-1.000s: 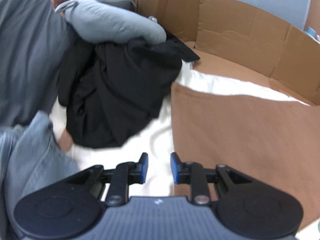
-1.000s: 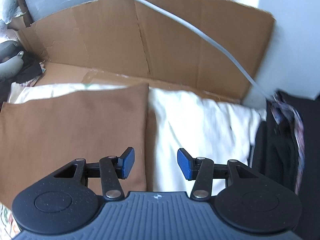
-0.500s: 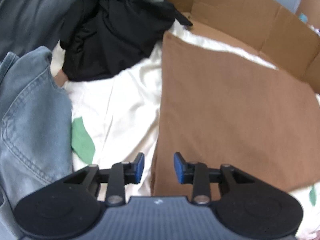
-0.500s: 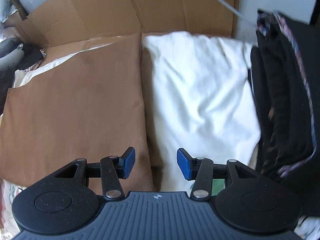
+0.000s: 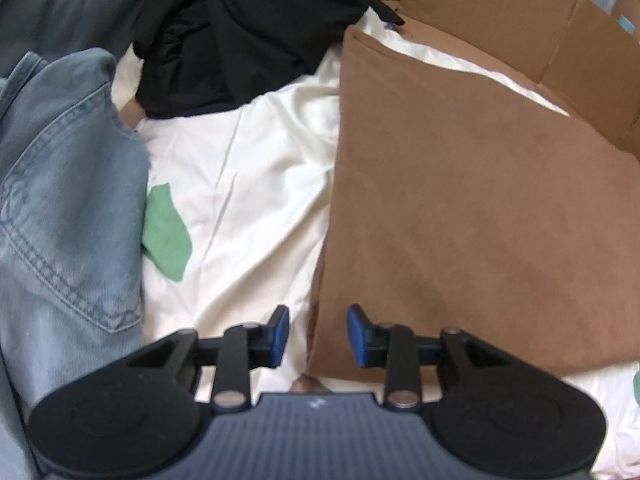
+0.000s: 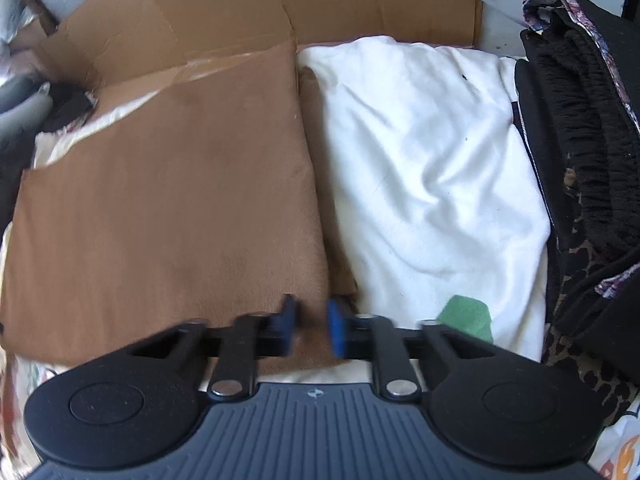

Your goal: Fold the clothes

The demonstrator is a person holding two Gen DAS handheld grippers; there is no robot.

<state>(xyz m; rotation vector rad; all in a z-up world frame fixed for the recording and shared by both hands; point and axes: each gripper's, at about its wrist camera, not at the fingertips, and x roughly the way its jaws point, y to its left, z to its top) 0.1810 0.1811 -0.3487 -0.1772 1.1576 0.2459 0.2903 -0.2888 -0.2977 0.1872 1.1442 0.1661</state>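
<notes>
A folded brown cloth point(image 5: 460, 200) lies flat on a white sheet point(image 5: 260, 160). My left gripper point(image 5: 318, 336) is open and points down over the cloth's near left corner, with the cloth's edge between the fingers. In the right wrist view the same brown cloth point(image 6: 160, 220) fills the left half. My right gripper point(image 6: 312, 328) hangs over its near right corner. Its jaws are blurred and closing, with a narrow gap left and brown fabric showing in that gap.
Blue jeans point(image 5: 60, 200) lie at the left and a black garment point(image 5: 240, 32) is heaped behind them. Cardboard walls point(image 6: 200, 12) ring the far side. A dark patterned pile point(image 6: 580, 160) borders the white sheet point(image 6: 420, 160) on the right.
Both grippers came down and nearer, from the far cardboard to the brown cloth's near corners. The right jaws narrowed sharply. The left jaws widened a little.
</notes>
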